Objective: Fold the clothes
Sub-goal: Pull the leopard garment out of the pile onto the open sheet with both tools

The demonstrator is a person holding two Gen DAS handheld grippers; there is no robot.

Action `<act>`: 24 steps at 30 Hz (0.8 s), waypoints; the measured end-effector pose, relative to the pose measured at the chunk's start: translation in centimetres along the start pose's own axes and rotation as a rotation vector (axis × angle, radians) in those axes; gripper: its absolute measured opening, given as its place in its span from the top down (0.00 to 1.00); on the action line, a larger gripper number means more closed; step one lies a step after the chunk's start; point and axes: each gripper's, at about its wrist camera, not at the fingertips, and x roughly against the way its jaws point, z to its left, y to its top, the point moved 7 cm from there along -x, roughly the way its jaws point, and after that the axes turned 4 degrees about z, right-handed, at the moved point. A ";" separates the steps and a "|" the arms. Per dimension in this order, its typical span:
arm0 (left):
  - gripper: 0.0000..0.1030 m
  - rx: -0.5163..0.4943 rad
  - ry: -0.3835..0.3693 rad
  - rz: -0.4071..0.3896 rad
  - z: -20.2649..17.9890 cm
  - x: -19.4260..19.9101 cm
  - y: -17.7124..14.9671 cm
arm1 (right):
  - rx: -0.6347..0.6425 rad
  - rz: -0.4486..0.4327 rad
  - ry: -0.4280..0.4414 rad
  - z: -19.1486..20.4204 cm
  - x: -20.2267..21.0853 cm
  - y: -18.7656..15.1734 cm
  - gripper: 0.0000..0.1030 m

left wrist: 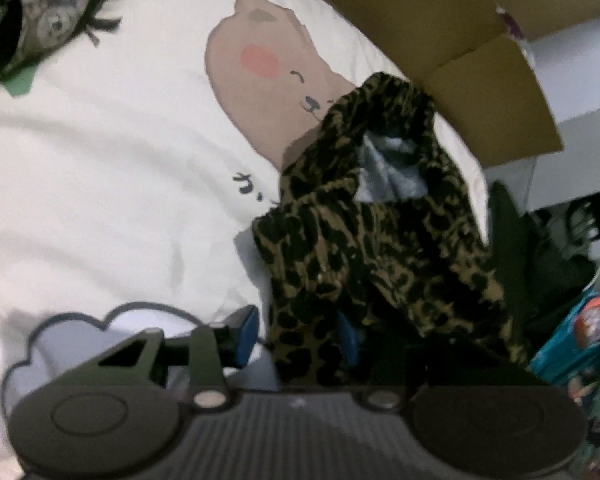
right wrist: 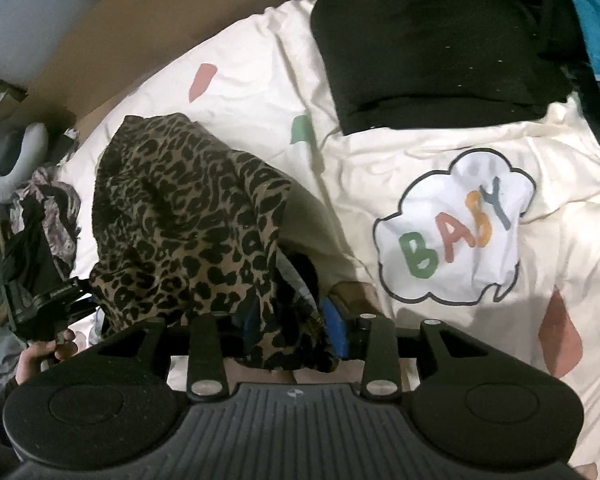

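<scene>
Bedroom, cluttered edges. Cream bed cover (left wrist: 100,160) with bear print (left wrist: 268,80) and "BABY" cloud print (right wrist: 452,232) as work surface; cardboard (left wrist: 420,12) along the far edge. Folded black garment (right wrist: 432,52) well ahead of right tongs, up and to the right, already stacked.

Leopard-print garment (left wrist: 360,240) bunched in a loose heap directly ahead of both tongs, resting on the cover, one end trailing back in between the fingers of each.

Left tongs (left wrist: 296,338): partly spread, cloth lying in the gap against the right-hand finger, left pad looks clear of it, so not pinching. Motion blur here, low confidence.

Right tongs (right wrist: 291,326): partly spread too, cloth draped through the gap and hiding the left finger, right blue pad bare. No firm pinch seen. Hand (right wrist: 40,354) on the other tool just left of the right tongs.

Step, judged: regrip and spread the crumpled piece before any fold.

To do well:
- Find two true edge corners, not mid-cloth bunches.
- Pinch a single layer only, shallow bite at the pad tips.
- Lift and pull apart to full width, then lay flat on open cover ahead, short of the black stack.
- Keep off the bed cover itself; thin cloth, easy to catch both.
- Smooth before folding.
</scene>
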 end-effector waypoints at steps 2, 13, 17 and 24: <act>0.57 0.005 -0.021 -0.006 -0.3 0.0 0.2 | -0.005 0.000 -0.009 -0.3 -0.1 -0.2 0.58; 0.94 -0.030 -0.006 -0.032 -0.7 1.0 0.8 | -0.009 -0.027 -0.020 -0.1 0.0 0.1 0.58; 0.95 -0.053 0.043 -0.077 -0.8 3.5 1.3 | -0.001 -0.042 -0.015 0.0 0.3 0.4 0.58; 0.96 -0.066 0.114 -0.131 0.2 7.7 1.6 | 0.007 -0.057 -0.013 0.0 0.1 0.9 0.58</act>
